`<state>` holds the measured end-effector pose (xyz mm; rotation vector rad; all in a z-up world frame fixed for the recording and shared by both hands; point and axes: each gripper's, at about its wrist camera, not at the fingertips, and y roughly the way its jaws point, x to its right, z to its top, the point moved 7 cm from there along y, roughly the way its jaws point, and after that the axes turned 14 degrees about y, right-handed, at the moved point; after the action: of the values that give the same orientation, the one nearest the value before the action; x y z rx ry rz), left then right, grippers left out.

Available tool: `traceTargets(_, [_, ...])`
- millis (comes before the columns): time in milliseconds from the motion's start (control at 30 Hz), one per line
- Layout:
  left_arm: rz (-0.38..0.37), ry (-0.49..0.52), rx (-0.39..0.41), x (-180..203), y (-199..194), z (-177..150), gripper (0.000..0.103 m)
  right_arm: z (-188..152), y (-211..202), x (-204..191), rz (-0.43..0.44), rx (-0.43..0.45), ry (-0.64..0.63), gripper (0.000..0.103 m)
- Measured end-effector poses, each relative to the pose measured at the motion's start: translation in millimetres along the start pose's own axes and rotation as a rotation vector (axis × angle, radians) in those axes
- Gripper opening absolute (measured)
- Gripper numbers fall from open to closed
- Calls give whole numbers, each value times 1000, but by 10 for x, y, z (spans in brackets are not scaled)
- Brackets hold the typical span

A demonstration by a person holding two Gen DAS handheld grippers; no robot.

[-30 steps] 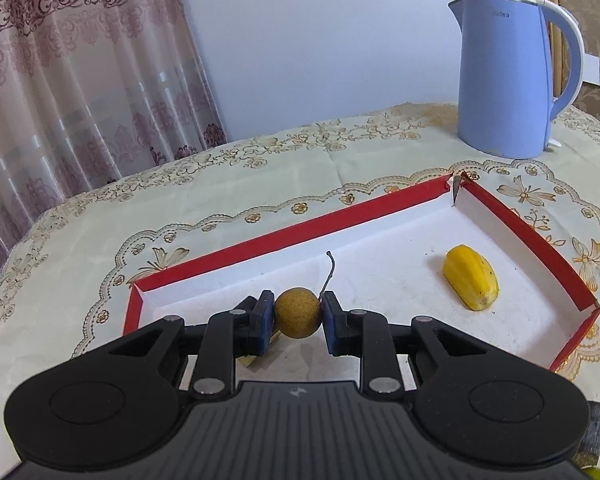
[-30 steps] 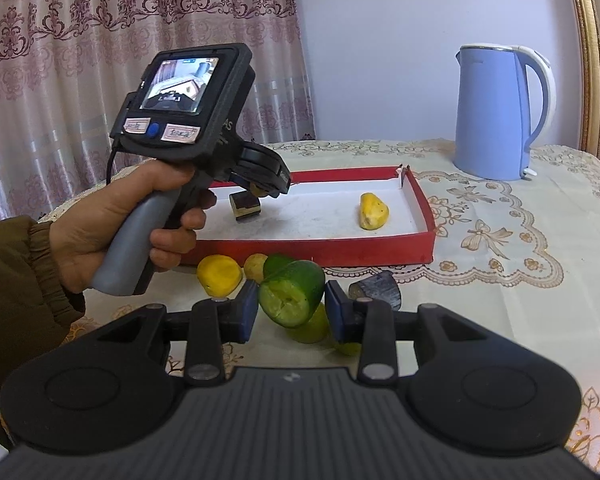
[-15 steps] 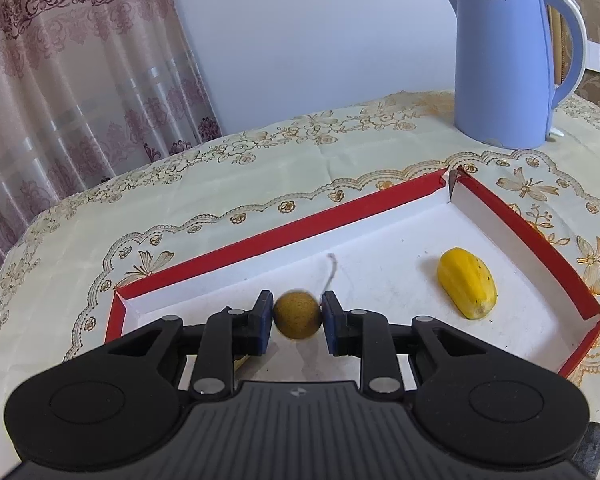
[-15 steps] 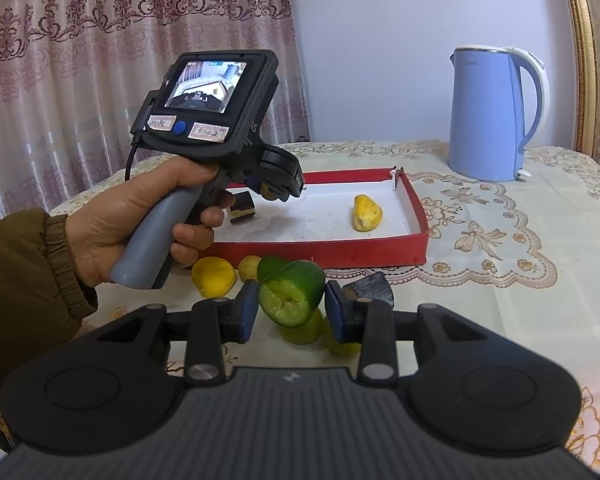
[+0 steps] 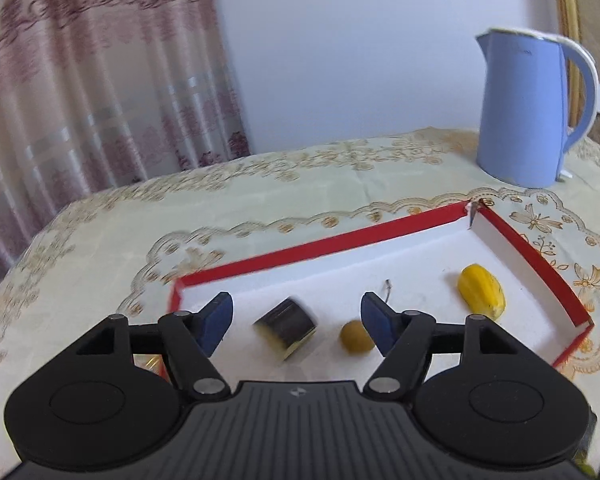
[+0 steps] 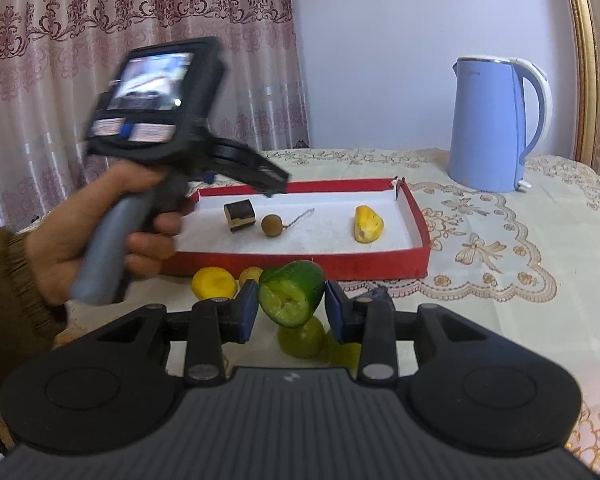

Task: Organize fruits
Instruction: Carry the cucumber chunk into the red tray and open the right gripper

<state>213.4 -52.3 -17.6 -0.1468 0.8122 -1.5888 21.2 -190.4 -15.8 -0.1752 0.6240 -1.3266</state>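
Right wrist view: kettle [image 6: 488,128] lettering unreadable; right gripper [image 6: 291,306] clamps green fruit [image 6: 293,292]; left gripper [image 5: 296,316] just spread wide, empty.

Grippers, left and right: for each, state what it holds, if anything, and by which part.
Left gripper: nothing; its jaws have just been opening. Right gripper: the cut green fruit, pinched across its sides, cut face toward the camera.
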Motion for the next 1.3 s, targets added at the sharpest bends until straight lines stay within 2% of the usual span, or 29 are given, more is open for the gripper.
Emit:
traceTargets(167, [51, -39, -15, -188, -324, -342, 70, 107, 32, -27, 3, 23, -6, 34])
traceTargets(300, [49, -100, -45, -303, -491, -604, 70, 175, 90, -60, 13, 32, -8, 34])
traceTargets(467, [42, -120, -80, -374, -554, -790, 70, 269, 170, -157, 29, 40, -36, 34])
traceTargets(800, [45, -119, -100, -384, -570, -885, 70, 602, 293, -176, 16, 70, -72, 34])
traceTargets(1300, [50, -109, -105, -394, -575, -908, 70, 833, 804, -38, -31, 22, -103, 34])
